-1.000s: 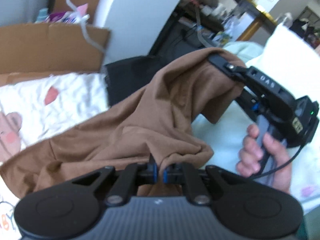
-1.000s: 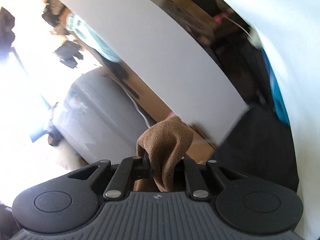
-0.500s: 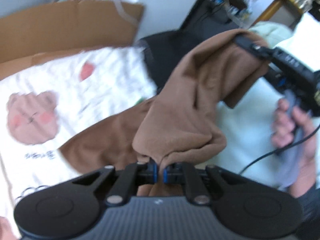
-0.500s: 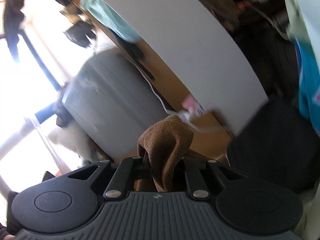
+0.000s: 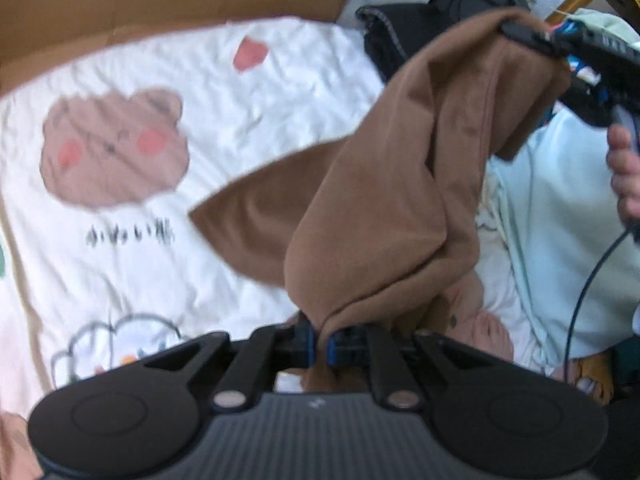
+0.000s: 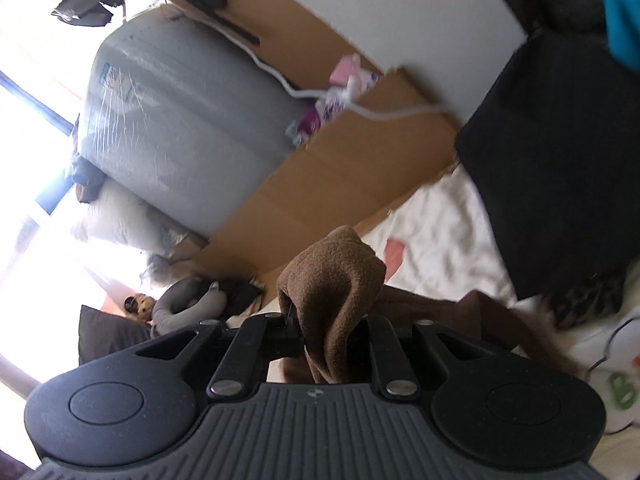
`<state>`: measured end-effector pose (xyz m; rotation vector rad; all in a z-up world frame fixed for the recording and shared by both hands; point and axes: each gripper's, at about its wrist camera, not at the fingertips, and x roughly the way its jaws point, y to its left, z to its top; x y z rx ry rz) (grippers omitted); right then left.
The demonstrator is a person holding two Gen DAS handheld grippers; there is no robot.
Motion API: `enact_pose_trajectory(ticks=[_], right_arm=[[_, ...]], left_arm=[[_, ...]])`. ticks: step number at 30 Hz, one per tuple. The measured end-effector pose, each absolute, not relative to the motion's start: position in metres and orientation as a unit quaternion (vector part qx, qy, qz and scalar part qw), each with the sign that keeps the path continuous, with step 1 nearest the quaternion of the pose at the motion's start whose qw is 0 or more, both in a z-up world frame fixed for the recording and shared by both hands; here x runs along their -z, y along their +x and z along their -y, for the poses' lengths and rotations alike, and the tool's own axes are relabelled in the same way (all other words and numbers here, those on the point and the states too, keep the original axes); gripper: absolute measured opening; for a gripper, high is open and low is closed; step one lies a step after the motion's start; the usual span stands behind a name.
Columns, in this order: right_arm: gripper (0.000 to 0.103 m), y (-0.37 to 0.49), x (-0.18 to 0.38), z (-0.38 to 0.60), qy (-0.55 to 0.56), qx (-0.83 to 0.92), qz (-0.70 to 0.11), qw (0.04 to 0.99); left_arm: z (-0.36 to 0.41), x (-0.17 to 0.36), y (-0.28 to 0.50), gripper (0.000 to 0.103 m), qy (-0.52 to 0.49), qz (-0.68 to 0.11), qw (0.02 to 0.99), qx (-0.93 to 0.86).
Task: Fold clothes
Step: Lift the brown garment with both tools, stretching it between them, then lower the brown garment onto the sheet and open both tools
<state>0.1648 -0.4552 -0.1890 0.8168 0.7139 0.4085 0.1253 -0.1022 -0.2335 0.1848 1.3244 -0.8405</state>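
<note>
Brown garment (image 5: 384, 184), soft, seemingly fleece, draped

Soft brown fleece garment (image 5: 384, 200) hides the left gripper's (image 5: 319, 344) jaw tips, and covers the right gripper's (image 6: 334, 336) jaws in the right wrist view. Hand (image 5: 626, 172) w/ the black handle is cut off at the frame edge. Dark lettering (image 5: 130, 236) on white cartoon-bear bedsheet (image 5: 200, 80) too blurred to read.
</note>
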Motion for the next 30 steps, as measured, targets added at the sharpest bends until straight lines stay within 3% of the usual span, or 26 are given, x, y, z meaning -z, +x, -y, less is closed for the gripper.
enact_pose_trajectory(ticks=[8, 10, 12, 15, 17, 18, 19, 24, 30], right_arm=[[0.009, 0.191, 0.220, 0.394, 0.343, -0.226, -0.417, 0.811], [0.010, 0.196, 0.230, 0.378, 0.334, -0.232, -0.434, 0.804], [0.013, 0.198, 0.240, 0.364, 0.324, -0.230, -0.449, 0.801], [0.018, 0.196, 0.255, 0.348, 0.318, -0.226, -0.469, 0.792], [0.032, 0.192, 0.263, 0.343, 0.320, -0.230, -0.477, 0.786], [0.047, 0.190, 0.266, 0.340, 0.321, -0.231, -0.481, 0.783], [0.055, 0.188, 0.267, 0.339, 0.316, -0.231, -0.483, 0.783], [0.068, 0.181, 0.266, 0.339, 0.273, -0.222, -0.489, 0.799], [0.068, 0.173, 0.268, 0.367, 0.288, -0.200, -0.475, 0.807]], left_arm=[[0.065, 0.290, 0.117, 0.011, 0.039, -0.626, 0.672, 0.395], [0.059, 0.296, 0.121, 0.023, 0.052, -0.625, 0.681, 0.378], [0.052, 0.291, 0.128, 0.043, 0.064, -0.616, 0.697, 0.362], [0.040, 0.276, 0.142, 0.059, 0.056, -0.596, 0.719, 0.352], [0.033, 0.265, 0.152, 0.059, 0.045, -0.585, 0.730, 0.351], [0.031, 0.260, 0.156, 0.061, 0.041, -0.580, 0.735, 0.349], [0.029, 0.255, 0.161, 0.062, 0.037, -0.573, 0.742, 0.345], [0.042, 0.238, 0.185, 0.063, 0.063, -0.537, 0.775, 0.327], [0.080, 0.222, 0.243, 0.063, 0.058, -0.514, 0.799, 0.307]])
